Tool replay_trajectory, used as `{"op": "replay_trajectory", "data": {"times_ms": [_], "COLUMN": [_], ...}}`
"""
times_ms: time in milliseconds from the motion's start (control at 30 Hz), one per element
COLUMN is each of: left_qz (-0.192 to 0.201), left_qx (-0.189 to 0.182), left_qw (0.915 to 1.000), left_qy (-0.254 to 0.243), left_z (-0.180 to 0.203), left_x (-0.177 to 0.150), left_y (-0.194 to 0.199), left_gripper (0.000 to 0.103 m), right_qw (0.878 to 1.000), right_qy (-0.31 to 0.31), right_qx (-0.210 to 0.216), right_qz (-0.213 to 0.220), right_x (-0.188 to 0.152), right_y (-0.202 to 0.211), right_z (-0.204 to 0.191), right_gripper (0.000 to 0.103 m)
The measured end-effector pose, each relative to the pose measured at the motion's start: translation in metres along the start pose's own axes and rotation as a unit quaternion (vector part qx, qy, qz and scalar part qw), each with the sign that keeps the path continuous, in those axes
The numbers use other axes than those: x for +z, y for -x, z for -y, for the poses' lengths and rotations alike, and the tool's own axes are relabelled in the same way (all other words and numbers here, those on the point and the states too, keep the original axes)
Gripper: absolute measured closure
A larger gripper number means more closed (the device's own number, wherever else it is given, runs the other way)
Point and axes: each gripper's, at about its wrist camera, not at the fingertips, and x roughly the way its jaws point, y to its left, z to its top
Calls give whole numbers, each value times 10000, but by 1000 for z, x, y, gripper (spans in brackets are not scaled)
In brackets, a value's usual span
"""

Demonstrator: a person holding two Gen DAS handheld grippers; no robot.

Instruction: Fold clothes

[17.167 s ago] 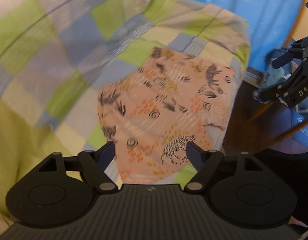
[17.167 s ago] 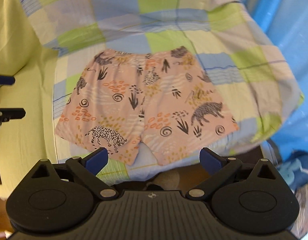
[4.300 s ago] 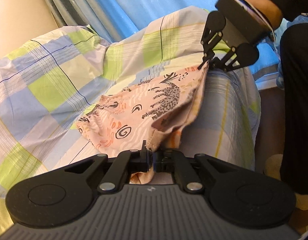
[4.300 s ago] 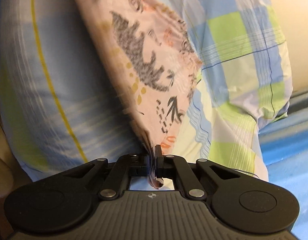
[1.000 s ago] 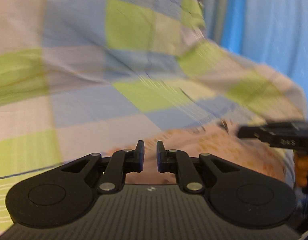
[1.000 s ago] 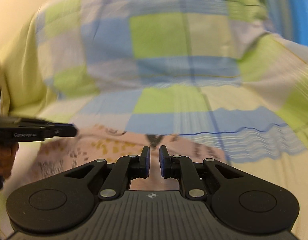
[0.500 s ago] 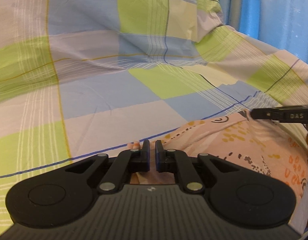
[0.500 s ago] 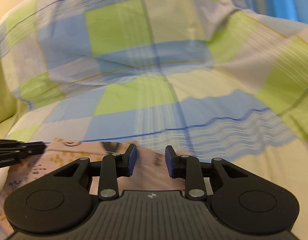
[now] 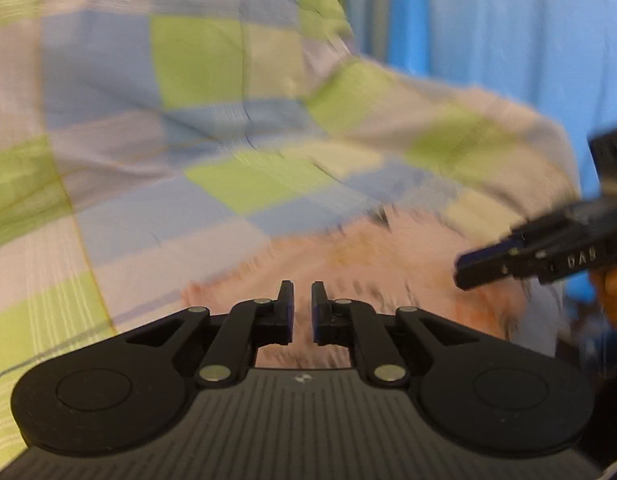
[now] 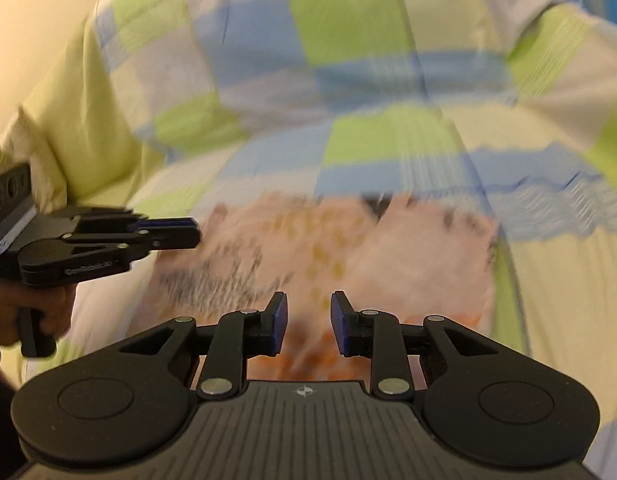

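Shorts [image 10: 348, 248] in pink, printed with dark and orange marks (the pattern is too blurred to read), are lying on the checked bedspread [image 10: 348, 40] near its front edge, with green, blue and pale squares spreading out behind them. In the left wrist view the same pink cloth [image 9: 348, 256] is sitting just ahead of the left gripper [image 9: 302, 300], and both pictures are smeared by motion.

That left gripper is showing its fingers [image 9: 286, 308] drawn close together with a narrow gap between the blue pads; nothing is sitting in that gap, and the pink fabric is showing behind it. From the right wrist camera the left gripper [image 10: 188, 232] is appearing at the left edge, held by a hand [image 10: 24, 312] around its grip, its tips pointing toward the left border of the shorts; whether they are touching the cloth cannot be told.

The right gripper [image 10: 306, 312] is holding its fingers [image 10: 278, 316] apart, wider than the left pair, with the shorts visible between and beyond them and nothing pinched. In the left wrist view the right gripper [image 9: 468, 268] is reaching in from the right over the far side of the pink cloth. A blue curtain [image 9: 508, 32] is hanging behind the bed.
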Motion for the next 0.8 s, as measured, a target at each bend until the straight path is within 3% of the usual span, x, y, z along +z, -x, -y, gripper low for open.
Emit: {"op": "replay_trajectory", "data": {"times_ms": [33,167,267,333,400,500,567,667,733,767,800], "left_qz": [-111,-556,-483,-249,15,14,-83,-3,20,5,-61], "left_qx": [43,214,557,453,133,-192,-141,278,511,587,627], "left_qw": [9998,9960,9900,9839,9731,9462,9284,9069,8934,8891,8876], "left_qy": [-134,-667,-1203,-1709,-2300,-3229,-3713,-4205,-4464,-4540,-4562], "left_z": [2,11,17,29,47,85,105,125,135,137,136], "left_x": [-2,-12,-19,-26,-35,-51,-62,-73,-78,-78,-78], "left_y": [0,2,22,43,63,70,65,55,49,46,43], "left_gripper": [96,95,95,90,81,72,71,70,73,76,88], "right_qw": [9998,9973,9897,9835,9731,9539,9349,8872,8620,8485,8419], "right_qy": [5,-200,280,790,1454,2381,3030,4096,4517,4722,4827], "right_qx": [-134,-702,-1365,-1562,-1712,-1792,-1840,-2123,-2295,-2379,-2403], "right_qz": [-119,80,313,450,515,364,177,-35,-140,-192,-223], "right_x": [-3,-15,-29,-38,-48,-67,-79,-100,-106,-110,-110], "right_y": [-2,17,36,49,54,50,40,20,6,-1,-7], "right_z": [1,13,6,-8,-28,-59,-79,-101,-104,-106,-106], "right_gripper": [76,82,73,73,73,63,60,59,59,59,59]}}
